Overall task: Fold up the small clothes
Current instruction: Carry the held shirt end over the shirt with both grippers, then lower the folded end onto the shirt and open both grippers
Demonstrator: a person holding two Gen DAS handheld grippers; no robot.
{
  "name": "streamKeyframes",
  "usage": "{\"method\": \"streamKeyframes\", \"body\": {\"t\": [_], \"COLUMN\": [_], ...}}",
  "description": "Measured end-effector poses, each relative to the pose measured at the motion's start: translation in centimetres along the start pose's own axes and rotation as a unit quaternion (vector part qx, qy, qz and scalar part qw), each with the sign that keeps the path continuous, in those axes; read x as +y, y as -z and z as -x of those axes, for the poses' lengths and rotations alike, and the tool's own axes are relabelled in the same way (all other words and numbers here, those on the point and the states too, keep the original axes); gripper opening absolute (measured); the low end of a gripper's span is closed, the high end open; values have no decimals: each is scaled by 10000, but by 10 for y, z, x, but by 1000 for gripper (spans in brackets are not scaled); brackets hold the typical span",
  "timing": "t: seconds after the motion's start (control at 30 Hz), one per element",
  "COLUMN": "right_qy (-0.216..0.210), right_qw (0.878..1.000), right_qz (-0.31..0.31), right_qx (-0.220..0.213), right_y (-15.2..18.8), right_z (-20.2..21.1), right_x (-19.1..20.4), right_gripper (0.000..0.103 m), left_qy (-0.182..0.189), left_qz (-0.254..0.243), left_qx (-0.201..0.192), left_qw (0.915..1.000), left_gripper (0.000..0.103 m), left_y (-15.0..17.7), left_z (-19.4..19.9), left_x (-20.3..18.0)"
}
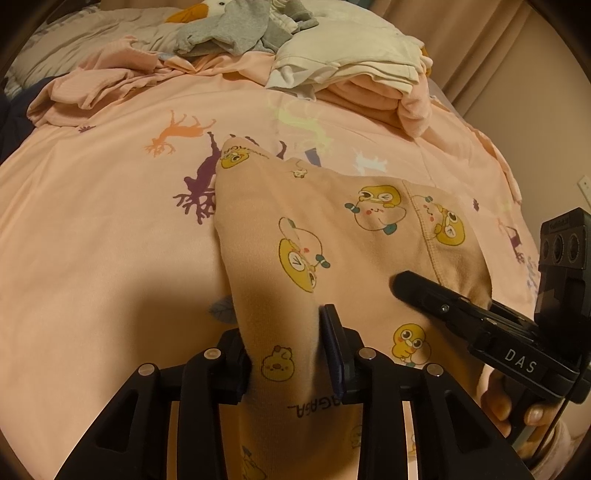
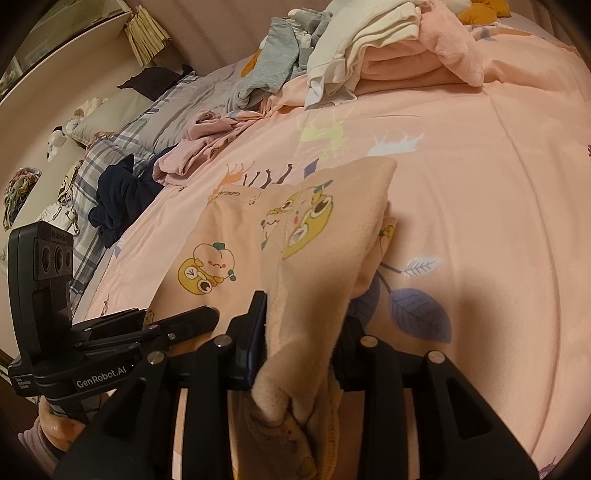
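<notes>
A small peach garment with yellow cartoon prints (image 1: 332, 236) lies on the pink bed cover, partly lifted. My left gripper (image 1: 284, 332) is shut on its near left part. My right gripper (image 2: 301, 328) is shut on the garment's right part (image 2: 295, 229), which bunches between its fingers. The right gripper also shows in the left wrist view (image 1: 443, 299) at the right. The left gripper shows in the right wrist view (image 2: 177, 325) at the lower left. The garment's near end is hidden under both grippers.
The pink bed cover (image 1: 110, 221) has animal prints. A stack of folded white and pink clothes (image 1: 362, 70) sits at the far side. Grey clothes (image 1: 236, 29), a crumpled pink garment (image 1: 103, 85) and a dark blue garment (image 2: 122, 195) lie beyond.
</notes>
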State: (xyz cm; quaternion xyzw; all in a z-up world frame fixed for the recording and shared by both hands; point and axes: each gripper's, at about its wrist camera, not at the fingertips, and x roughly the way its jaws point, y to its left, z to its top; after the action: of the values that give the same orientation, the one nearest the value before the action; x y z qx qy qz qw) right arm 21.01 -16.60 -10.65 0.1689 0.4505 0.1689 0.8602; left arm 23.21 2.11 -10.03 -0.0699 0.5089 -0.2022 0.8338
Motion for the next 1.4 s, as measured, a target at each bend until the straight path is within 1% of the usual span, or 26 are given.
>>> {"method": "streamKeyframes", "body": {"t": [0.17, 0.4, 0.57, 0.67, 1.0, 1.4], "right_qy": [-8, -22, -31, -22, -71, -51], "right_qw": [10000, 10000, 9999, 9998, 9989, 9972], "right_qz": [-27, -84, -147, -194, -469, -723], "right_qx": [10, 7, 0, -8, -72, -170], "right_y": [0, 0, 1, 2, 7, 18], "right_z": [0, 1, 4, 5, 17, 32], "right_x": [-2, -4, -8, -11, -24, -35], "right_gripper": [34, 37, 41, 44, 47, 48], "left_qy": [-51, -61, -110, -105, -147, -304], "left_qz": [27, 48, 50, 78, 63, -20], "left_qx": [-1, 4, 5, 16, 24, -17], "left_qw": [10000, 10000, 9999, 9999, 9999, 9995], "left_gripper": [39, 43, 50, 52, 54, 55], "left_y": [1, 2, 4, 5, 7, 23], "left_z": [0, 1, 3, 4, 7, 21], "left_x": [2, 3, 6, 7, 8, 8]}}
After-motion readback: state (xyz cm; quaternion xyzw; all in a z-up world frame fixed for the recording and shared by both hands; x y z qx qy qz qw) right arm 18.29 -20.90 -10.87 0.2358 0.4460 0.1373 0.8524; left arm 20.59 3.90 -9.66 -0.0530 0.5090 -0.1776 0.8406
